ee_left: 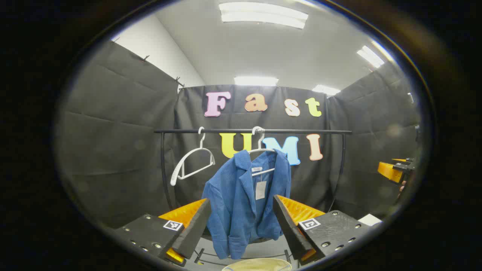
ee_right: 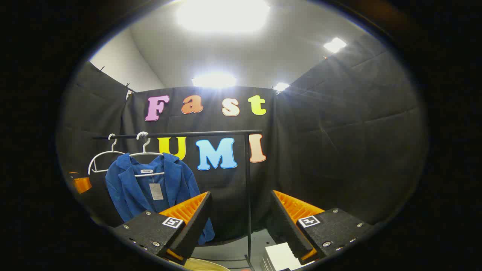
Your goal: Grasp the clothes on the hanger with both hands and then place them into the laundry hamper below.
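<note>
A: What was the biggest thing in the left gripper view?

B: The black clothes rail [ee_left: 252, 131], running across the middle of the frame. Below it, at center, hung the blue jacket [ee_left: 244, 203] on a white hanger [ee_left: 260, 150], with a paper tag on its front. A second, empty white hanger [ee_left: 192, 162] hung on the rail at left of center.

A: And the hamper?

B: Only a pale curved rim [ee_left: 260, 263] showed at the bottom center, below the jacket's hem; I could not tell more of it.

A: How stood the left gripper [ee_left: 243, 226]?

B: Its fingers were spread wide at the bottom of the frame, the jacket seen between them but farther off, nothing gripped.

A: And in the right gripper view?

B: The rail [ee_right: 180, 134] sat in the left half, the jacket [ee_right: 150, 192] at lower left. The right gripper [ee_right: 241, 226] was likewise spread wide and held nothing. A white box [ee_right: 280, 258] lay at the bottom, right of center, by the rail's upright post.
</note>
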Available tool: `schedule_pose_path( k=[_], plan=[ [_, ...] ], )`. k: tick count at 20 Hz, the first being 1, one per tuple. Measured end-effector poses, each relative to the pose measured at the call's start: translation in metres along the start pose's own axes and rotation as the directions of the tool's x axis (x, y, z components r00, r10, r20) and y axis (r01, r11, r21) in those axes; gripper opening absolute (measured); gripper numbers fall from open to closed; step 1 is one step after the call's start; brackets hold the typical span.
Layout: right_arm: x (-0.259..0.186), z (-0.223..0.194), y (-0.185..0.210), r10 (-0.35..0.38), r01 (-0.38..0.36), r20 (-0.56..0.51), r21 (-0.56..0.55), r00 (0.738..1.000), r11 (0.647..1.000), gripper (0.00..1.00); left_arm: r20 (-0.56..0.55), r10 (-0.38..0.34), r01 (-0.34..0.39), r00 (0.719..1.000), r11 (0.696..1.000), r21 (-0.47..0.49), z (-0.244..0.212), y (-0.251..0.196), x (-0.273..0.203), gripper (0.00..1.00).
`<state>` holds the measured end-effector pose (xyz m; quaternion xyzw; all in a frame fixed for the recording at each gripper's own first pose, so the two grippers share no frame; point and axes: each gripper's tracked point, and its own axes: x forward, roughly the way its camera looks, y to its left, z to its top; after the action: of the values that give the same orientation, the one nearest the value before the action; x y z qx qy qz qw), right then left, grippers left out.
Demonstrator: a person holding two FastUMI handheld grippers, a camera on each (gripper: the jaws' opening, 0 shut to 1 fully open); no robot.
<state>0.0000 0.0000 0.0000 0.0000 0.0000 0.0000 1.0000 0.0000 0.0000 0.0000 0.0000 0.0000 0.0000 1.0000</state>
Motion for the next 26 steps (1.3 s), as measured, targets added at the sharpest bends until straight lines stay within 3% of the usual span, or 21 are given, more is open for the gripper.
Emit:
schedule_pose_path(
  k=[8,19,26],
  plan=[
    [0.035,-0.011,-0.005,0.015,-0.014,-0.025,0.036,1.0,0.999,0.95,0.004,0.01,-0.01,1.0,0.999,0.031,0.003,-0.027,0.026,0.95],
    [0.055,-0.044,-0.009,0.061,-0.055,-0.099,0.063,0.993,0.996,0.95,-0.046,0.056,-0.056,0.997,0.998,-0.003,-0.017,-0.041,0.042,0.95],
    [0.067,-0.049,0.008,0.134,-0.128,-0.122,0.056,0.983,0.99,0.95,-0.086,0.109,-0.113,0.99,0.992,-0.048,-0.032,-0.031,0.055,0.95]
  ],
)
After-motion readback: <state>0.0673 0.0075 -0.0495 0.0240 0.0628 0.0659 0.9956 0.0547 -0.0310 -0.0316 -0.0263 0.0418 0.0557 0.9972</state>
